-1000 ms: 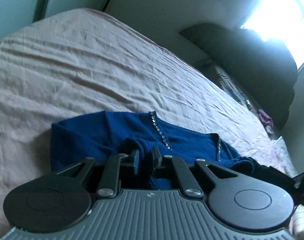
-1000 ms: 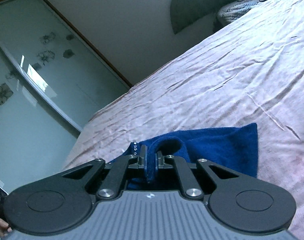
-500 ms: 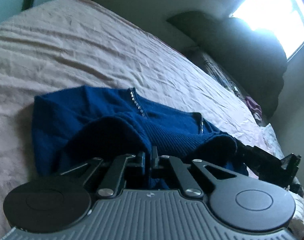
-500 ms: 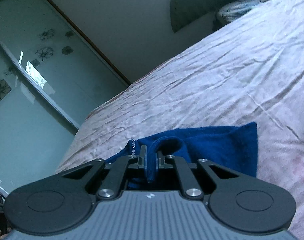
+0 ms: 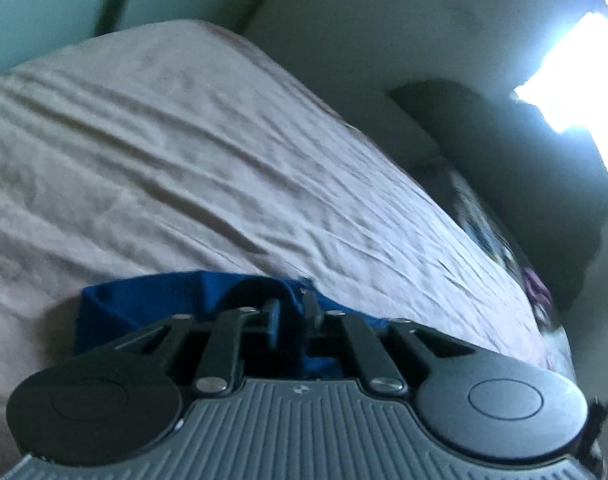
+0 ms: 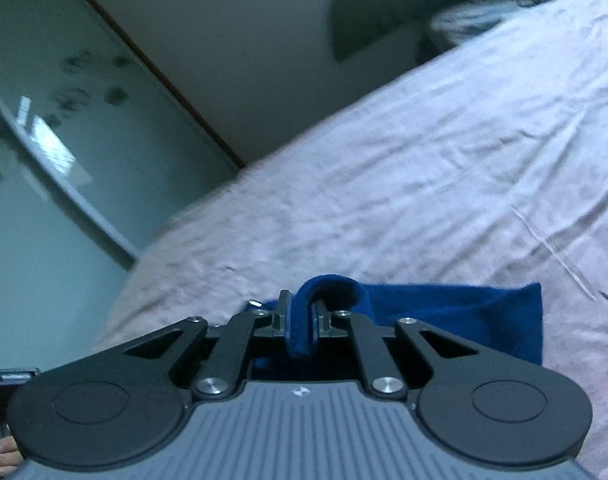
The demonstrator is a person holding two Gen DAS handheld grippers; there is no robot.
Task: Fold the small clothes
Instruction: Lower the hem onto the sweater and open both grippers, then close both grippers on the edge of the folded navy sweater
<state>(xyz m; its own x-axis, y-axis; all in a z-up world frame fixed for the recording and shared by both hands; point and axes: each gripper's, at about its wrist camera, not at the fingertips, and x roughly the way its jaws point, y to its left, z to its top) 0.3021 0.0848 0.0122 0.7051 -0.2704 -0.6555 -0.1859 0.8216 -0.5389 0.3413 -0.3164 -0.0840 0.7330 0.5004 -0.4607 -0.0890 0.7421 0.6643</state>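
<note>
A dark blue knit garment (image 5: pixel 144 300) lies on the pink bed sheet (image 5: pixel 184 160), and only a strip of it shows above my left gripper (image 5: pixel 291 314). That gripper's jaws are opening. A loose fold of the cloth arches over the gap between them, and the pads stand apart from it. In the right wrist view the same garment (image 6: pixel 463 312) spreads to the right. My right gripper (image 6: pixel 302 316) pinches a raised fold of it between its pads, and the jaws are just starting to ease apart.
A dark headboard (image 5: pixel 523 168) and a patterned pillow (image 5: pixel 475 216) lie at the far end of the bed, under a bright window (image 5: pixel 575 92). Frosted wardrobe doors (image 6: pixel 44 180) run along the left. A hand (image 6: pixel 0 452) shows at the lower left corner.
The left gripper's jaws closed, then parted. It pulled back, so much less of the blue garment shows than before. The right gripper keeps its pinch and has shifted slightly.
</note>
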